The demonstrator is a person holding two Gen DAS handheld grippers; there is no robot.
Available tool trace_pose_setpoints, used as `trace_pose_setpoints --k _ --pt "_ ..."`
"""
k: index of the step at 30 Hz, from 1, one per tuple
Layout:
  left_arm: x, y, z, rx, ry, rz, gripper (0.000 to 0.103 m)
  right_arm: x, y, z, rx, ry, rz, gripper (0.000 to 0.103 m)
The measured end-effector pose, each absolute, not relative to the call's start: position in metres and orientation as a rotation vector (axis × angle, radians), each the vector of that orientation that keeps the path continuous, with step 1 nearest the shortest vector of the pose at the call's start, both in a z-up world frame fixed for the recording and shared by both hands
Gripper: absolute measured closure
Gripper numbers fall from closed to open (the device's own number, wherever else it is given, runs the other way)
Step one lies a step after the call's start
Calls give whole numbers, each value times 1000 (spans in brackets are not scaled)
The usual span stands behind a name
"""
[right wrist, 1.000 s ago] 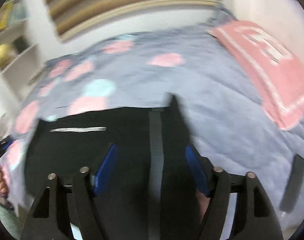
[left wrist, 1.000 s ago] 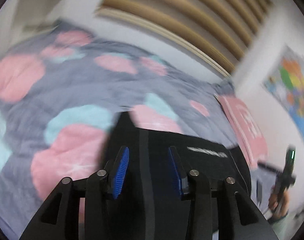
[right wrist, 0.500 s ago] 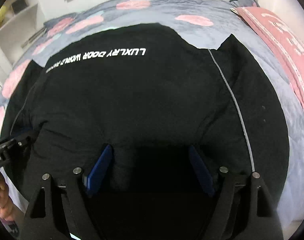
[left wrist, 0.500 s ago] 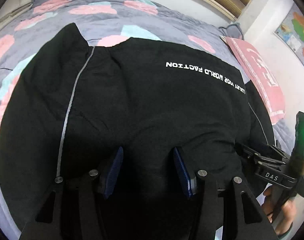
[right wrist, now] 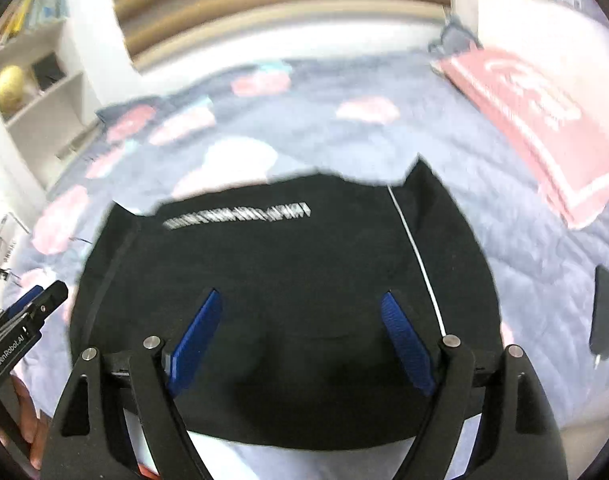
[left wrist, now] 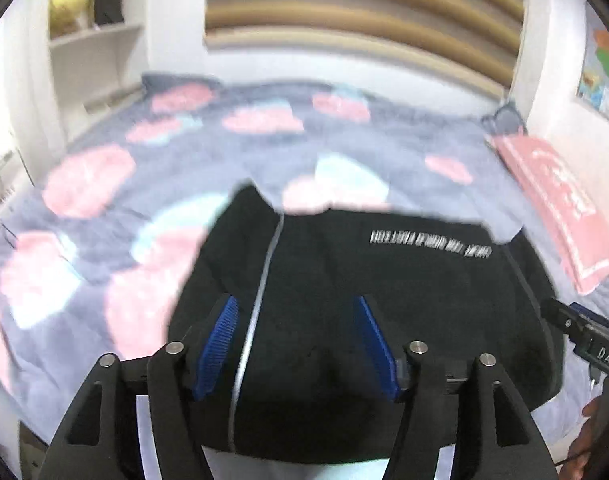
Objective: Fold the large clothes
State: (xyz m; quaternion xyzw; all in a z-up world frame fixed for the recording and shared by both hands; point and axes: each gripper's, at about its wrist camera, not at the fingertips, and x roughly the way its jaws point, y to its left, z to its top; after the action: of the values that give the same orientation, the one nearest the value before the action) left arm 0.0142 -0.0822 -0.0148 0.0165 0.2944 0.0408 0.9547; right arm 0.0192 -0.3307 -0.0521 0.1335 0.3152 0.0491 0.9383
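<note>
A black garment [left wrist: 344,300] with white lettering near its far edge lies flat on the bed, a pale seam line running down each side. In the left wrist view my left gripper [left wrist: 296,300] hovers over its near left part; the blue pads are opening and press on nothing. The right wrist view shows the same garment [right wrist: 304,248] under my right gripper [right wrist: 300,295], whose jaws are wide, still opening, and hold nothing. Each gripper shows at the edge of the other's view: the right gripper [left wrist: 584,336] and the left gripper [right wrist: 24,320].
The bed cover [left wrist: 104,208] is grey-blue with pink and pale blue patches. A pink pillow [right wrist: 524,108] lies at the right. A slim black object [right wrist: 602,312] rests on the cover right of the garment. White shelves [left wrist: 92,40] stand at the back left.
Both grippers have drawn back from the garment, which now looks smaller and farther off. Both pairs of jaws stand wider than before.
</note>
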Motion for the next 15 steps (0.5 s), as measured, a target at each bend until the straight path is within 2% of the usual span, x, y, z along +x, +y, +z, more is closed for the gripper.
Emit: trace_pose_setpoints --k 3,6,7,15 --pt "-18 -87 25 14 453 92 36 -3 -320 -23 228 573 102 16" --pt "-48 -92 60 18 350 74 25 -27 -310 1 192 500 109 9" --pt "-55 -96 68 32 329 66 25 -36 -305 10 176 470 110 7" --pt "-82 -133 76 147 305 25 24 -76 -289 40 112 369 120 6"
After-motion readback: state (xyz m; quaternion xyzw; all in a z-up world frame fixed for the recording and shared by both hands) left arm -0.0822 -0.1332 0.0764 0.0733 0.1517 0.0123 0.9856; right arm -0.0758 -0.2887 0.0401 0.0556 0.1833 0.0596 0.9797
